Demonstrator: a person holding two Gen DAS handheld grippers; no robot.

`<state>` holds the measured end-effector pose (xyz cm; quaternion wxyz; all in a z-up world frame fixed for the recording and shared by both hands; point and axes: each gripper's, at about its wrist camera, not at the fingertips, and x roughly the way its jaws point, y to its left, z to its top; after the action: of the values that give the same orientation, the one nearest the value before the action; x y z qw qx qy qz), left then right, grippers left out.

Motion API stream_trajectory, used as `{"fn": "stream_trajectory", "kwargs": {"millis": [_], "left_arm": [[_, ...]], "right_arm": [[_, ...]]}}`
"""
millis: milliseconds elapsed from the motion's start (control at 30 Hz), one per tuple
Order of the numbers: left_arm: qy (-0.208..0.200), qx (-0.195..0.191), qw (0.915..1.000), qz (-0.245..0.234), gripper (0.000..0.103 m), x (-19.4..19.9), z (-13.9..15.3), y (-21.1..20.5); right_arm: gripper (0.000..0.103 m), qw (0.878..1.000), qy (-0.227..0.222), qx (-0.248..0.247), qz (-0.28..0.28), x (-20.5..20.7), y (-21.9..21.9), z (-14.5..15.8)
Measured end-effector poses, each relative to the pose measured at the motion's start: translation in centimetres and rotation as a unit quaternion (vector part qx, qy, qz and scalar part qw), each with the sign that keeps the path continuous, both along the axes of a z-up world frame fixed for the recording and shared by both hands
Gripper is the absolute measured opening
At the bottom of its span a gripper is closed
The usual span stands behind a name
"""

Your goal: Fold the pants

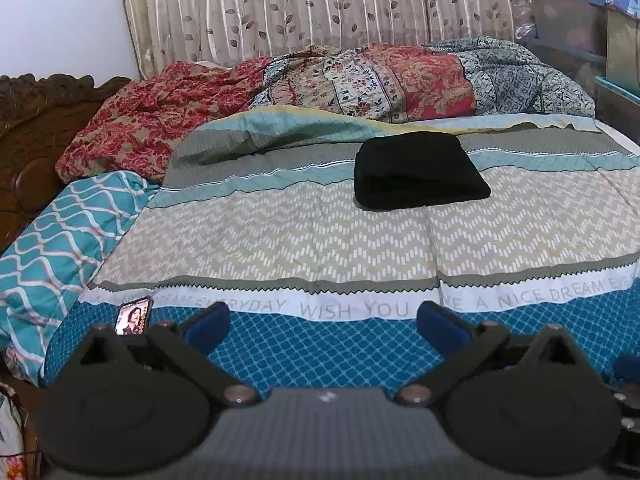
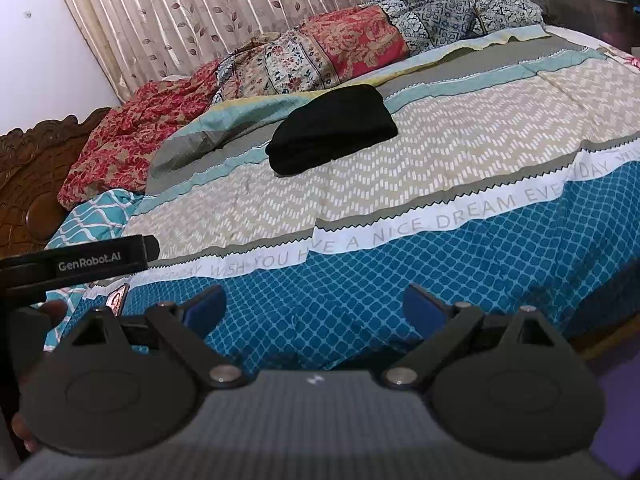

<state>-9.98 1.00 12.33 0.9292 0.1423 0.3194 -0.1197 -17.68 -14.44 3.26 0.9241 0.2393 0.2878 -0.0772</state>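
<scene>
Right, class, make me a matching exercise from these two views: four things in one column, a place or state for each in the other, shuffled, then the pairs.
1. black pants
2. phone
3. left gripper
4. patchwork quilt

A. open, empty
B. bunched along the curtain
C. folded on the bedspread
D. screen lit, near bed edge

Pairs: 1-C, 2-D, 3-A, 4-B

pants [image 1: 420,170]: black | bedspread [image 1: 320,240]: beige chevron, teal lattice, grey bands | quilt [image 1: 360,80]: red floral | curtain [image 1: 280,8]: cream, leaf print
</scene>
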Motion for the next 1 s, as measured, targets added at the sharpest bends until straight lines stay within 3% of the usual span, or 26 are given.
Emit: {"fn": "stream_trajectory", "kwargs": {"millis": [667, 1000], "left_arm": [[-0.002, 0.014, 0.9999, 0.002, 0.103, 0.03, -0.82, 0.3], [-0.043, 0.031, 0.9985, 0.008, 0.103, -0.18, -0.24, 0.25]], "right_arm": [[0.097, 1.0, 0.001, 0.005, -0.002, -0.13, -0.06, -0.26], [0.097, 1.0, 0.002, 0.005, 0.001, 0.0, 0.01, -0.24]]}}
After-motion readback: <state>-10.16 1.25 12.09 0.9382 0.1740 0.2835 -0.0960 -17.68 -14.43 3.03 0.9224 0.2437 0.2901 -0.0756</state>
